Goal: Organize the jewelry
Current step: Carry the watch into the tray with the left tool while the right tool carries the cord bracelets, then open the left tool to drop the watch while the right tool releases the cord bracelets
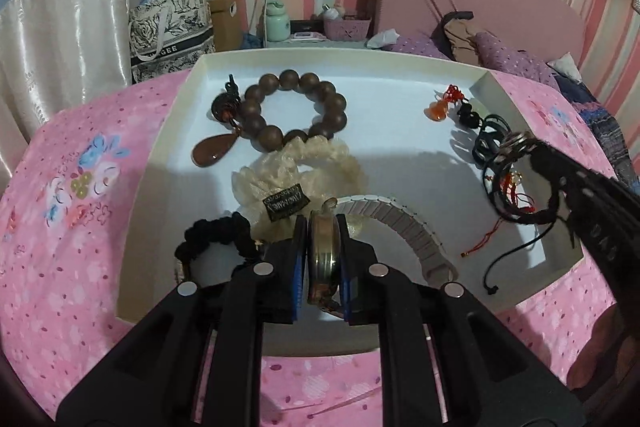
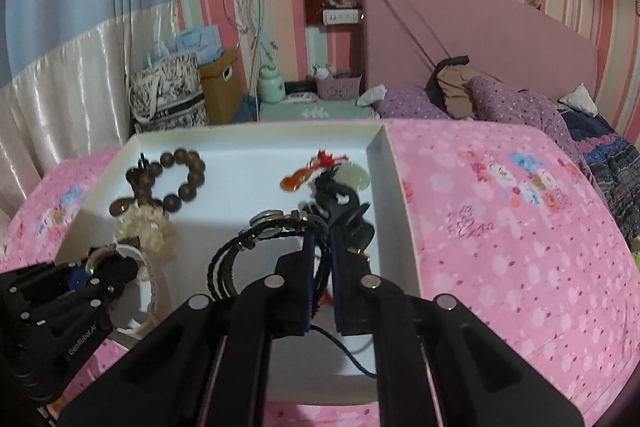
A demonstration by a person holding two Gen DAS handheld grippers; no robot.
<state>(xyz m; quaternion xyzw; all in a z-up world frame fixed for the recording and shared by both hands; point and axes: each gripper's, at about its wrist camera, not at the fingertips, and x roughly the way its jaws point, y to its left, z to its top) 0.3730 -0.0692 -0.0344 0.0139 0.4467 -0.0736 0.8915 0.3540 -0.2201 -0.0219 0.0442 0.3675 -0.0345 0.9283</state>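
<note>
Tray: shallow white box (image 1: 160, 131) on pink floral bedspread (image 1: 60, 227), jewelry spread inside.
Left gripper: (image 1: 323, 227) low at tray's 6 o'clock edge, fingers pointing toward 12, roughly level; jaws nearly closed, pinching a metal bangle (image 1: 323, 259) edge-on between the blue pads. In right wrist view it enters from 8 o'clock (image 2: 108, 263).
Right gripper: (image 2: 320, 247) over tray's right half, angled down toward 12; jaws narrow, clamped on a black braided cord bracelet (image 2: 256, 239) that loops out to its left, metal beads on top. From left wrist view it comes in from 3 o'clock, bracelet (image 1: 516, 179) hanging off the tip, lifted above tray floor.
Wooden bead bracelet: (image 1: 296, 111) at tray's 11 o'clock, brown teardrop pendant (image 1: 212, 151) beside it at its 8 o'clock.
Cream scrunchie: (image 1: 296, 171) centre, touching the beads' lower edge, black label on it.
White link band: (image 1: 404, 227) curving just right of left gripper.
Black scrunchie: (image 1: 216, 235) just left of left gripper.
Orange pendant with red knot: (image 1: 440, 107) at tray's 1 o'clock.
Pale green jade piece: (image 2: 354, 177) near tray's right wall, beside the orange pendant.
Black cords: (image 1: 486, 135) tangled near right wall.
</note>
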